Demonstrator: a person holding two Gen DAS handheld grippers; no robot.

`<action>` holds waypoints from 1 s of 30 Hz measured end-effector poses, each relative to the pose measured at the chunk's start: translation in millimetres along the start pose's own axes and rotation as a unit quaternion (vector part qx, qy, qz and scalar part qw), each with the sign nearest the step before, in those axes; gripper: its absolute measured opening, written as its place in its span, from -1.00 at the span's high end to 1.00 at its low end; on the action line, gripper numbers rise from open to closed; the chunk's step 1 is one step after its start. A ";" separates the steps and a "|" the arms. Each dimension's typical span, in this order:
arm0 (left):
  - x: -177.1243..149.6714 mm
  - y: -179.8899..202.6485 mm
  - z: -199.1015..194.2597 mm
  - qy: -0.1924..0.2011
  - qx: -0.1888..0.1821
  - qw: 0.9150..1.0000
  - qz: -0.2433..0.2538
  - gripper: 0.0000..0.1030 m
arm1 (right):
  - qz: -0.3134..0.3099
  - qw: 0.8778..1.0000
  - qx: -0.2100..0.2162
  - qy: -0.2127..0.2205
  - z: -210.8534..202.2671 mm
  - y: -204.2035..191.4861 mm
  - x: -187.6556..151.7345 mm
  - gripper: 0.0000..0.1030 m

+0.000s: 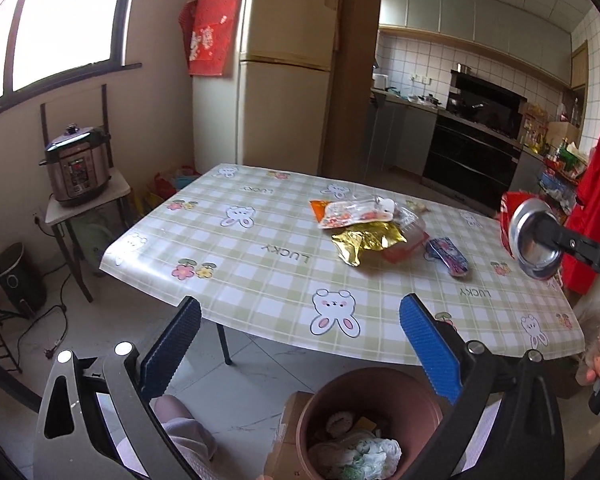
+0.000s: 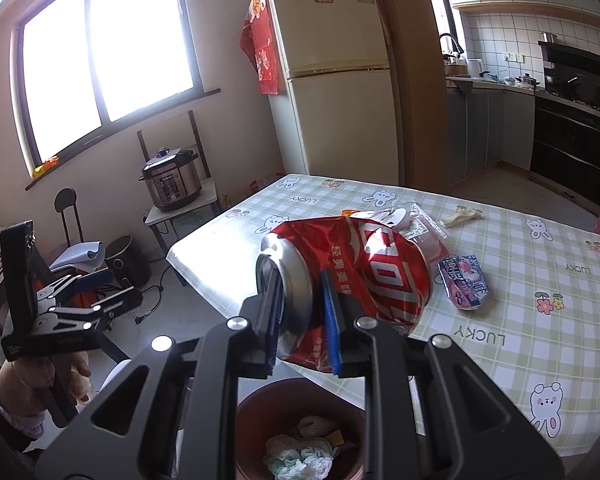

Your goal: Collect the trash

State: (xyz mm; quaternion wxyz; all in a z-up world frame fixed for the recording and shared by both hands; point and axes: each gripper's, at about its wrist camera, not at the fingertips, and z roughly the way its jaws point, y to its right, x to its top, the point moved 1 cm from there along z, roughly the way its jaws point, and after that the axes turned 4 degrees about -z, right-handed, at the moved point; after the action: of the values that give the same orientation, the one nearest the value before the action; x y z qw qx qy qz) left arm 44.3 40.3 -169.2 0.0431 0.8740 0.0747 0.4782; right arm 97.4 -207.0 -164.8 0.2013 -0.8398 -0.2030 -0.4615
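Observation:
My right gripper (image 2: 300, 284) is shut on a crushed red cola can (image 2: 364, 264) and holds it in the air above the brown trash bin (image 2: 256, 412), at the table's near edge. The can also shows at the right in the left wrist view (image 1: 534, 236). My left gripper (image 1: 300, 320) is open and empty, above the bin (image 1: 380, 384) in front of the table. On the table lie a gold foil wrapper (image 1: 364, 242), an orange and white packet (image 1: 348, 212), a clear red-tinted tray (image 1: 410, 240) and a small blue and pink wrapper (image 1: 448, 262), which also shows in the right wrist view (image 2: 464, 280).
The table (image 1: 260, 264) has a green checked bunny cloth. The bin holds crumpled tissue (image 1: 360, 452). A cardboard box (image 1: 290, 432) stands beside the bin. A pressure cooker (image 1: 78, 166) sits on a small side table at the left. A banana peel (image 2: 462, 216) lies at the far table side.

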 end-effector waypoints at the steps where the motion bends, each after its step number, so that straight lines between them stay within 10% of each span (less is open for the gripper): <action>1: 1.8 -6.1 -4.4 0.008 0.004 1.000 -0.009 -0.89 | -0.004 1.000 0.004 -0.002 -0.9 -4.3 -0.1 0.57; 16: 9.0 -33.0 -30.1 0.039 0.020 0.998 -0.044 -0.89 | -0.025 0.999 0.025 -0.019 -6.3 -34.3 -2.3 0.52; 23: 9.5 -34.6 -28.9 0.039 0.022 0.998 -0.046 -0.89 | -0.025 0.999 0.024 -0.014 -7.7 -35.4 -0.6 0.10; 30: 8.5 -34.4 -26.3 0.036 0.024 0.998 -0.042 -0.89 | -0.011 1.000 -0.010 -0.003 -10.3 -26.4 0.2 -0.81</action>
State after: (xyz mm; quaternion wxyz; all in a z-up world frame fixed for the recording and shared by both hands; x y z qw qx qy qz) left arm 23.5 75.7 -153.1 0.0394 0.8530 0.1246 0.5053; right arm 76.4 -190.3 -155.5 0.1868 -0.8408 -0.2082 -0.4635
